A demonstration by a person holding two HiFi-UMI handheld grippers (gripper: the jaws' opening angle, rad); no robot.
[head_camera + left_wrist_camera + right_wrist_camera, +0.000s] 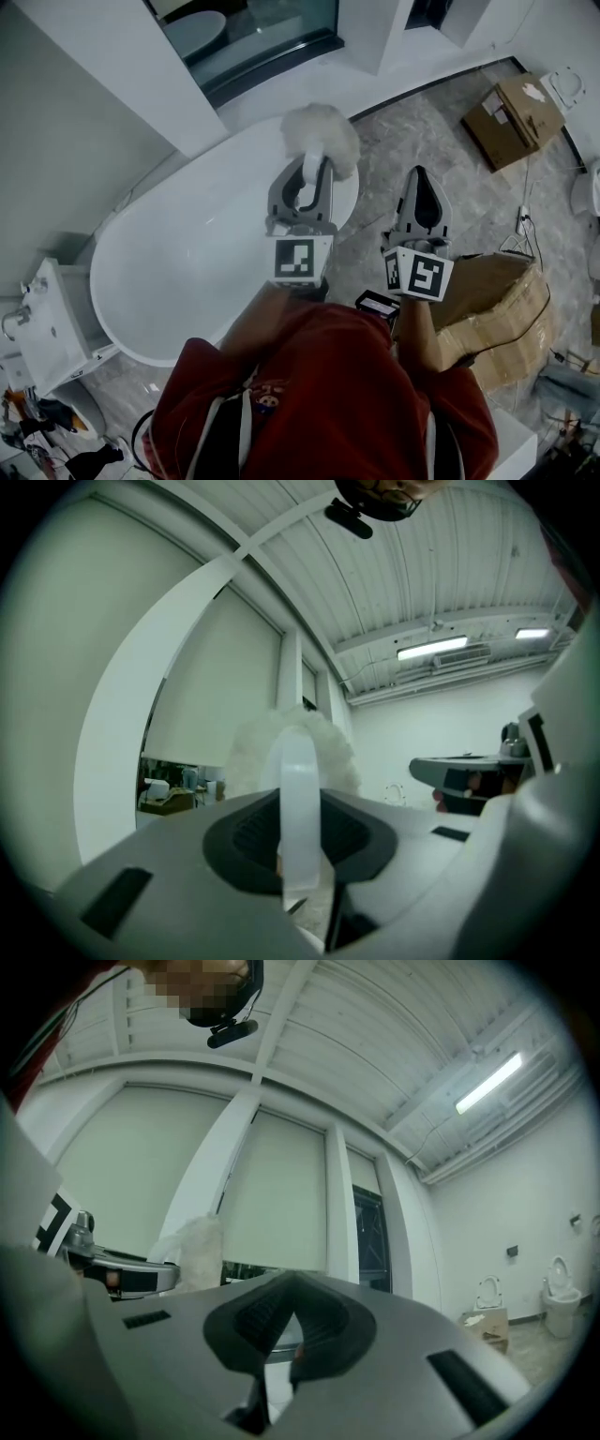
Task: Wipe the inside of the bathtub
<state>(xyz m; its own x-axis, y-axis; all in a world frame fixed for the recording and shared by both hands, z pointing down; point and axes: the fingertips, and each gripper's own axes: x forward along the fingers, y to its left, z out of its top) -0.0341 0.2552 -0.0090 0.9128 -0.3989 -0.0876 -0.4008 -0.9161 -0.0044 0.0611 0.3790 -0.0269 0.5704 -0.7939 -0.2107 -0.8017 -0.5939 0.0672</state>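
Head view: left claw (307, 173) grips fluffy duster (325, 137) over bathtub (141, 352).

Your left gripper (307, 178) hangs over the right-hand end of the bathtub (169, 281), with the duster (323, 136) clamped between its jaws and reaching ahead over the rim. Your right gripper (419, 180) sits just to its right, above the floor (441, 141) beside the tub. One cardboard box (502, 309) lies to your right and a second box (511, 117) lies farther ahead.
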